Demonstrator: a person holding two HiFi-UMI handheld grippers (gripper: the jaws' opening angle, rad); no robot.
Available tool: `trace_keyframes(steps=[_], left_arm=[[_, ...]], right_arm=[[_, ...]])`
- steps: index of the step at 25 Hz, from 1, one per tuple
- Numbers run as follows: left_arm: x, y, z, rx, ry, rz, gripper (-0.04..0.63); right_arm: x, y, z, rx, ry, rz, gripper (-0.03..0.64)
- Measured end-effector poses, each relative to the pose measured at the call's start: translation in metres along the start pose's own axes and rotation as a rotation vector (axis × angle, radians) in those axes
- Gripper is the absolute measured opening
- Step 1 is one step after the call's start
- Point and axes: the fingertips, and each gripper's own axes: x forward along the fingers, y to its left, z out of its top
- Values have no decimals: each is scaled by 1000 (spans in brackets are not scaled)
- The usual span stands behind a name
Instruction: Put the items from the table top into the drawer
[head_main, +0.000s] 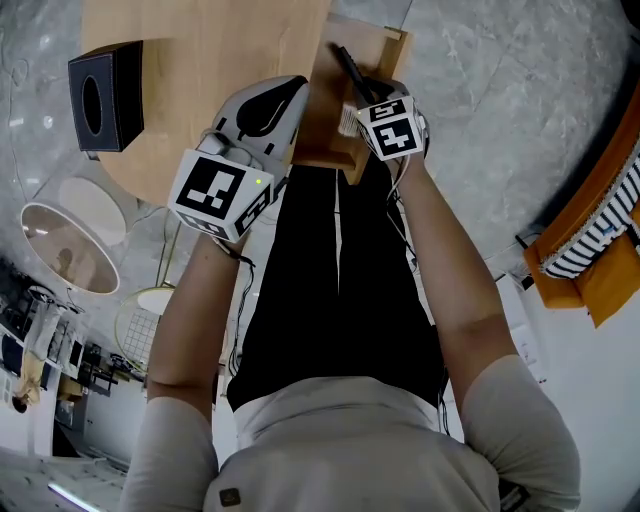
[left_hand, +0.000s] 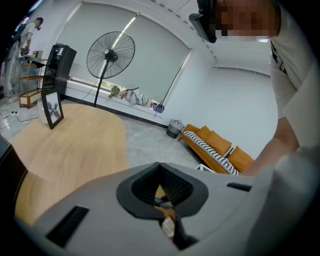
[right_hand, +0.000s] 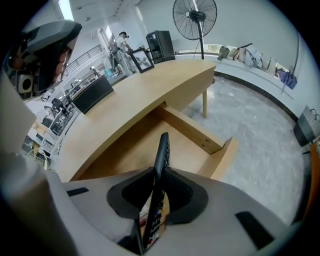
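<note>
1. Far left on the surface (head_main: 200, 60) sits a black box (head_main: 105, 95) with an oval hole in its face, well apart from both tools. A picture frame (left_hand: 52, 110) stands upright further along the top. My guess is both are waiting their turn.
2. The left tool (left_hand: 161, 170) is clenched, tips together with nothing between them. In the head view it hangs at the edge of the surface, just beside the drawer's left side.
3. The drawer (right_hand: 192, 131) is pulled open under the surface. The part of its floor that shows is bare wood, with nothing in it as far as I can see.
4. The right tool (right_hand: 159, 175) is clamped on a black remote (right_hand: 162, 150), held on its edge. The remote's long axis runs along the jaws and sticks out past the tips, pointing steeply down. It's in the air over the open drawer, not touching it.
5. What matters next, I reckon, is that the drawer floor lies right ahead of the remote's free end, so this one is the right hand's job. It probably needs lowering and tipping flatter before letting go. Otherwise it lands on its end and could topple against a drawer wall.
</note>
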Motion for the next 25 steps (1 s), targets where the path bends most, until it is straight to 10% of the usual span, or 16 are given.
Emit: trace_keyframes(steps=[25], left_arm=[[8,-1,4,-14,0,-4,9]], right_arm=[[2,5,12,7,-11,46,147]])
